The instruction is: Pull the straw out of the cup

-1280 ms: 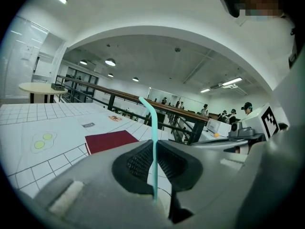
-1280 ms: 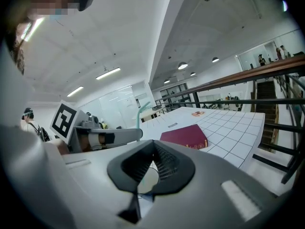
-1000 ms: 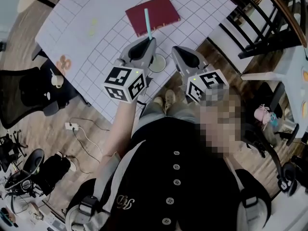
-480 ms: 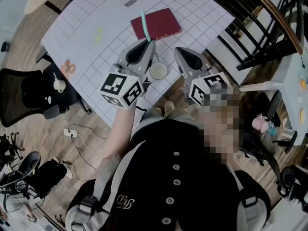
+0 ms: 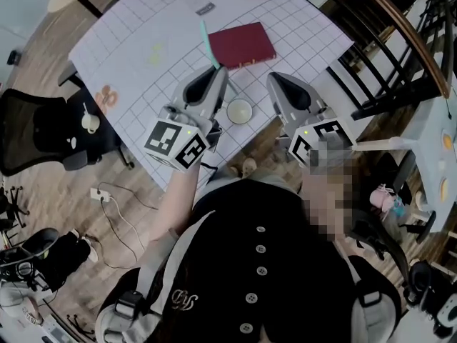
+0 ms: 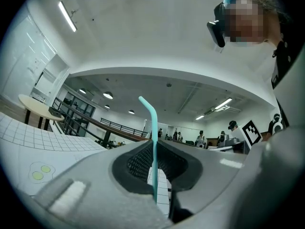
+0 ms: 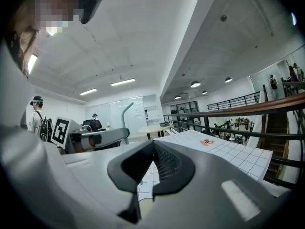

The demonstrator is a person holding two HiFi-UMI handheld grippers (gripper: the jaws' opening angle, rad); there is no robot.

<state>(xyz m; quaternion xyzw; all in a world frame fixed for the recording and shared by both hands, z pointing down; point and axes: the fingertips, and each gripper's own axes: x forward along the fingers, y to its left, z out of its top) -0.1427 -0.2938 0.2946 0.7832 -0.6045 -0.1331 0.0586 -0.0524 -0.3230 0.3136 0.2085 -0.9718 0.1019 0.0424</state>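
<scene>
a person at a white, grid-marked bench (image 5: 136, 84) holds a pair of tongs in each hand. the left tongs (image 5: 217, 71) are pinching a teal straw (image 6: 154, 128) low on its stem, with the 2 dark ribbed pads closed against it from either side. the straw stands nearly upright in that grip and its bent tip leans off to one side at the top. its lower end shows just under the pads with the bench grid behind it, clear of the cup (image 5: 239, 111).

the white cup stands open-topped on the bench close to the near edge, where the person stands. in the head view it sits between the 2 pairs of tongs. the right tongs (image 5: 277, 78) are pressed together at the tips with nothing between them. they hang just right of the cup, over the same near edge and level with the left pair.

farther in, toward the far right of the bench, a dark red book (image 5: 241, 44) lies flat. in the head view the straw's upper end shows just left of the book's left edge. an orange sticker (image 5: 107, 97) marks the bench near its left edge. a black chair (image 5: 36, 131) stands on the wooden floor beside that edge.
</scene>
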